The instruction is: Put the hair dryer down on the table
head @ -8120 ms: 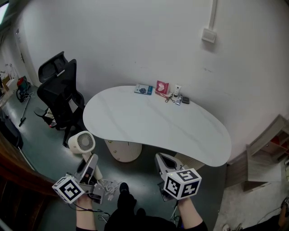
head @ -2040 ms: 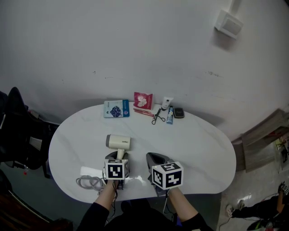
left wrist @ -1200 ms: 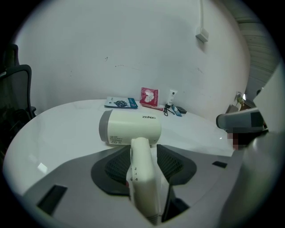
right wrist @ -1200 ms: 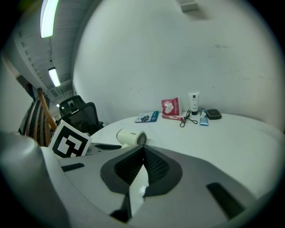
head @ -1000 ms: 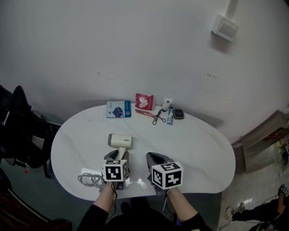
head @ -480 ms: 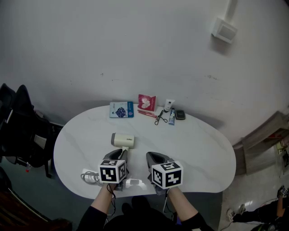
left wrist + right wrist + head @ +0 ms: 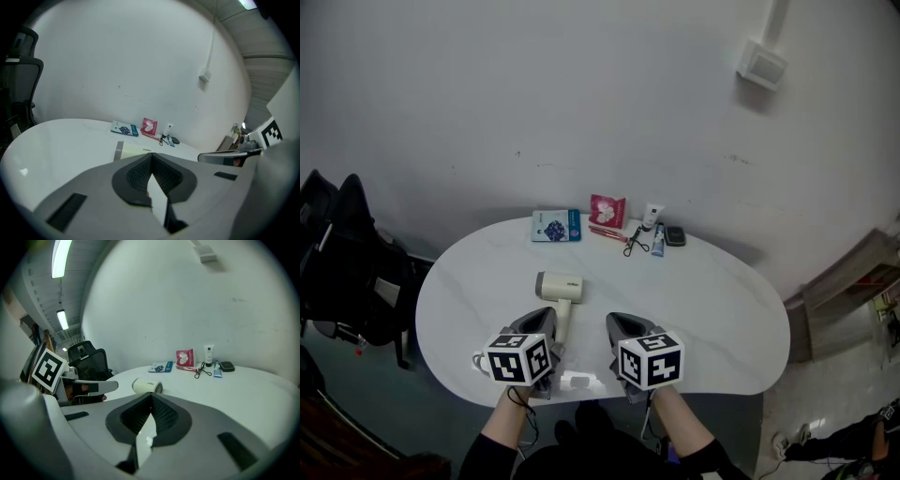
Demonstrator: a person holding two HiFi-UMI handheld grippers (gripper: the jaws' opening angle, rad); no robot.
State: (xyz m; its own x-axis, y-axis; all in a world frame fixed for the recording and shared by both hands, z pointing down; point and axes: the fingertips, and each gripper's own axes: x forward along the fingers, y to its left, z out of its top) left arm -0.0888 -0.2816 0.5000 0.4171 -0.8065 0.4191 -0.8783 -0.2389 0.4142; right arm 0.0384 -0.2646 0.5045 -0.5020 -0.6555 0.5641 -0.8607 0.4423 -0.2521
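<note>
Already down — hair dryer (image 7: 560, 292) lies on the surface (image 7: 712, 300) just on the far side of the left tongs (image 7: 542, 317), barrel across, handle running near toward them. Left tongs have just closed on nothing; right tongs (image 7: 619, 321) shut, empty too — slightly farther off.

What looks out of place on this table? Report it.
Nothing stands out. The cream plastic hair dryer lies on its side on the white oval table; the small toiletries sit in a row at its far edge.
</note>
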